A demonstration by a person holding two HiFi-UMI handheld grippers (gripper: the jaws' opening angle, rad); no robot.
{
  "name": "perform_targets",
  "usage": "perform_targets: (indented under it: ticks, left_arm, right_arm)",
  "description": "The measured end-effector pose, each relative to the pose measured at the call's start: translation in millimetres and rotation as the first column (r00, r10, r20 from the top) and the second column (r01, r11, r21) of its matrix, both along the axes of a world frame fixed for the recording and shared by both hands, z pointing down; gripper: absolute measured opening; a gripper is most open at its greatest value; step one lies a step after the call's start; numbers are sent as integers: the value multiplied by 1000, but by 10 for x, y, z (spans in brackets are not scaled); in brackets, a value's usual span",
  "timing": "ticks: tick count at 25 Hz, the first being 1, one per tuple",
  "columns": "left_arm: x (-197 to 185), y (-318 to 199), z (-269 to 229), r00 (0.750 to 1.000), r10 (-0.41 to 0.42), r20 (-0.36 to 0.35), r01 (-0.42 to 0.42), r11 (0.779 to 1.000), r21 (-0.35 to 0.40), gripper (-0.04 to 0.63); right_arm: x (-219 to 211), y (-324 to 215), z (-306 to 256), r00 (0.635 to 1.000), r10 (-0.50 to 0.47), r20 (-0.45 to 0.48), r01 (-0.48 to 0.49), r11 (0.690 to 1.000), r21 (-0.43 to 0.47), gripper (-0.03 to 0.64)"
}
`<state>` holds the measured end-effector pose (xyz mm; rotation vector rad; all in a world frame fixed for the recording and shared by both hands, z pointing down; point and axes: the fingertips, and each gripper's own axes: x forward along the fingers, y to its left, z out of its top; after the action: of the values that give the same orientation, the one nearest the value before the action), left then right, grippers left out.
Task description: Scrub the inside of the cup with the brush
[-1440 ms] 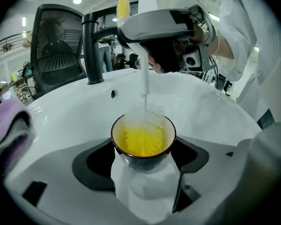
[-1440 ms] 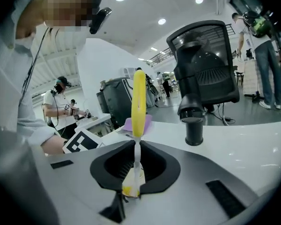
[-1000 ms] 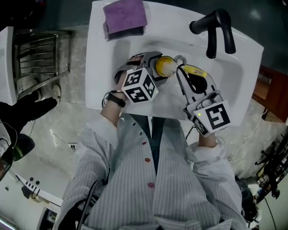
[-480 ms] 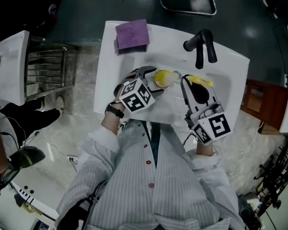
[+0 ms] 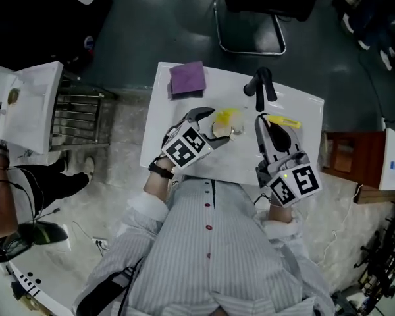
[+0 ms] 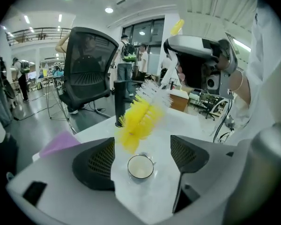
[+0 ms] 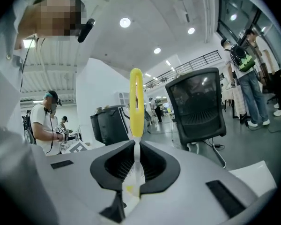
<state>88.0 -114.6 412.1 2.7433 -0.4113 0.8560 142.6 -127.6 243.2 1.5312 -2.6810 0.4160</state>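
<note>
Cup [image 6: 140,167] stands mouth-up in the white basin [image 5: 303,110] between the widely spread left claw [image 6: 143,154], seemingly untouched. Brush [image 6: 141,115] slants bristles-down toward it, its handle pinched by the right claw [image 7: 137,162].

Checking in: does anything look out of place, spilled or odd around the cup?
Nothing spilled or broken. One oddity: the yellow-and-white bottle brush, clamped in the right gripper, is outside the small white cup, and the left gripper is open, its fingers clear of the cup on both sides.
</note>
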Motion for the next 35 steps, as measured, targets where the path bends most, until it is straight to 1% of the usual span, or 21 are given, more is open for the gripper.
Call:
perform_targets:
  ticks: [3, 5, 9, 10, 11, 13, 16, 18, 23, 28, 35]
  left_arm:
    - [15, -39, -420, 998, -33, -55, 35, 999, 33, 378]
    - [28, -97, -679, 991, -74, -112, 82, 994, 67, 352]
    - [42, -157, -1107, 970, -140, -197, 166, 979, 120, 236]
    - [43, -165, -1193, 964, -155, -214, 185, 975, 125, 217]
    - [44, -168, -1271, 958, -168, -233, 201, 972, 125, 199]
    - [53, -152, -1402, 942, -190, -276, 225, 969, 100, 125]
    - [74, -120, -1550, 913, -221, -344, 248, 968, 37, 55]
    - [79, -120, -1623, 900, -229, -370, 259, 965, 33, 19]
    - [74, -137, -1726, 888, -230, -398, 270, 962, 47, 9]
    - [68, -148, -1753, 879, -237, -414, 272, 962, 26, 9]
    - [79, -152, -1702, 886, -236, -399, 267, 963, 23, 9]
  right_arm:
    - [20, 24, -193, 1000, 15, 4, -15, 999, 31, 54]
    - [41, 31, -295, 1000, 24, 3, -24, 998, 52, 54]
    - [63, 17, -411, 1000, 30, -1, -30, 997, 78, 55]
    - [60, 11, -433, 1000, 27, -2, -27, 996, 81, 54]
    - [53, 7, -455, 1000, 23, -3, -23, 996, 84, 54]
    - [36, -1, -495, 1000, 12, -4, -12, 996, 91, 55]
    - [23, -3, -529, 1000, 1, -1, -1, 996, 94, 54]
    - [15, -1, -533, 1000, -2, 0, 2, 996, 93, 54]
    - [-44, -3, -509, 1000, -18, 5, 17, 996, 83, 54]
    - [-66, -17, -475, 1000, -20, -1, 20, 997, 74, 54]
    - [-60, -12, -428, 1000, -19, -2, 19, 998, 62, 54]
